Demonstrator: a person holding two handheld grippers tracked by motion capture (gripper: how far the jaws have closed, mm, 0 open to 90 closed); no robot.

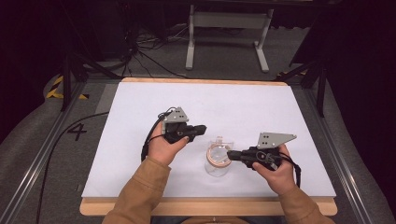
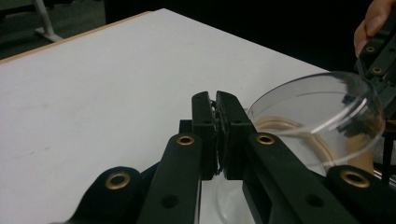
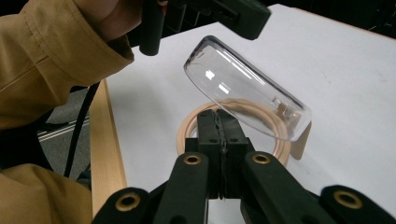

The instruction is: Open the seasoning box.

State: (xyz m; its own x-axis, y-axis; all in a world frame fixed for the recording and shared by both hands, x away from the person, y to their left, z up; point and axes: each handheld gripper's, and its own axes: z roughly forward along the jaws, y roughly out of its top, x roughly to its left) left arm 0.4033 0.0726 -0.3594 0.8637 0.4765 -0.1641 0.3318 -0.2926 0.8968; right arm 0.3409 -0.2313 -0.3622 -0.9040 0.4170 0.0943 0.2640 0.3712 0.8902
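A clear glass jar [image 1: 217,162] stands on the white tabletop [image 1: 140,102], near the front edge and a little right of centre. Its hinged glass lid [image 1: 219,141] is swung up and back, leaving the mouth open, and a tan sealing ring [image 1: 217,155] runs round that mouth.

The right gripper [image 1: 233,155] comes in level from the jar's right side, its tips at the rim. In the right gripper view the two jaws are pressed together, with the tan ring [image 3: 229,122] just beyond them and the tilted lid [image 3: 243,93] above. Whether the rim or the wire clasp is pinched between them I cannot tell; the tips hide it.

The left gripper [image 1: 201,129] hovers above the tabletop, up and to the left of the jar, pointing right toward the raised lid but apart from it. In the left gripper view its jaws stand nearly together, a thin slit between them, with nothing caught in it. The lid [image 2: 322,116] shows just to the right of these jaws, and the ring [image 2: 280,125] lies below it. The other hand [image 2: 371,23] and its gripper sit at the far right edge there.
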